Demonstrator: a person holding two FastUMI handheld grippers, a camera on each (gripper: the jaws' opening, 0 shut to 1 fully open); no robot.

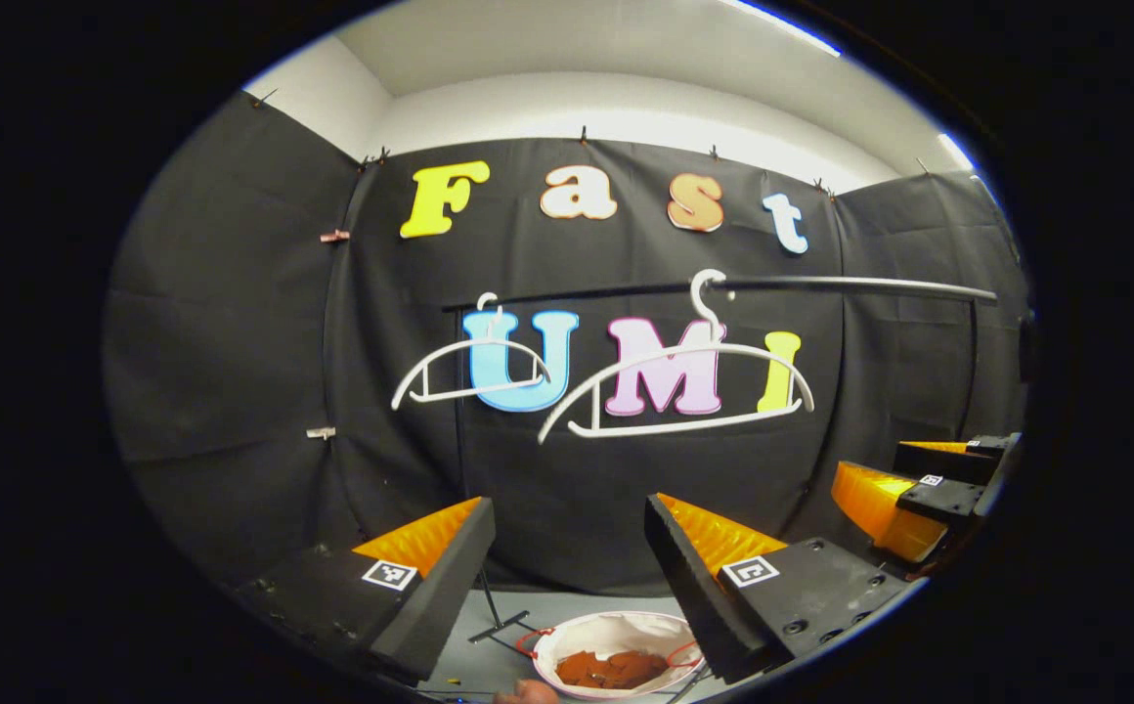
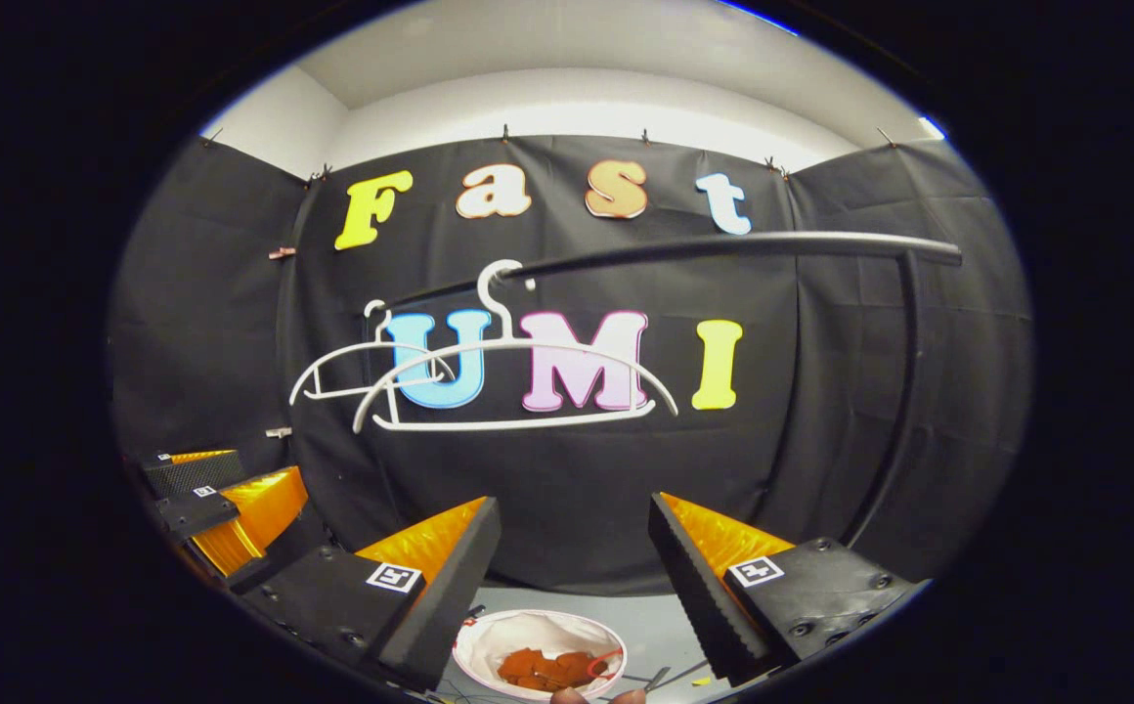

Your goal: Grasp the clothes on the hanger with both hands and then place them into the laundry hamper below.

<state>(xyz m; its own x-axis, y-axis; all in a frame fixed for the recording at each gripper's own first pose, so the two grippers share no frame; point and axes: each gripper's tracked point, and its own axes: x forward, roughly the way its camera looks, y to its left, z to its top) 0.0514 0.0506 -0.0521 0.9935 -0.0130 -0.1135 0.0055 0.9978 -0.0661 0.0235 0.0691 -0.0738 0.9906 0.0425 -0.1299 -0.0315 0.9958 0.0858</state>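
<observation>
Both tools stand released: my left tool point(image 1: 567, 577) and my right tool point(image 2: 572, 577) hang empty, jaws apart, above the white laundry hamper point(image 2: 489, 636) on the floor. Rust-brown clothes point(image 2: 547, 668) lie crumpled inside it. Two white hangers, the nearer hanger point(image 1: 675, 386) and the farther hanger point(image 1: 469, 376), hang bare on the rail point(image 1: 821, 286).

My left gripper point(image 1: 567, 548) carries two wedge-shaped fingers, each with a ribbed inner face, on blocky mounts studded with round screws. A small square black-and-white marker sits on top of each mount. My right gripper point(image 2: 575, 548) has the same build: wedge fingers, ribbed faces, screws, square markers.
</observation>
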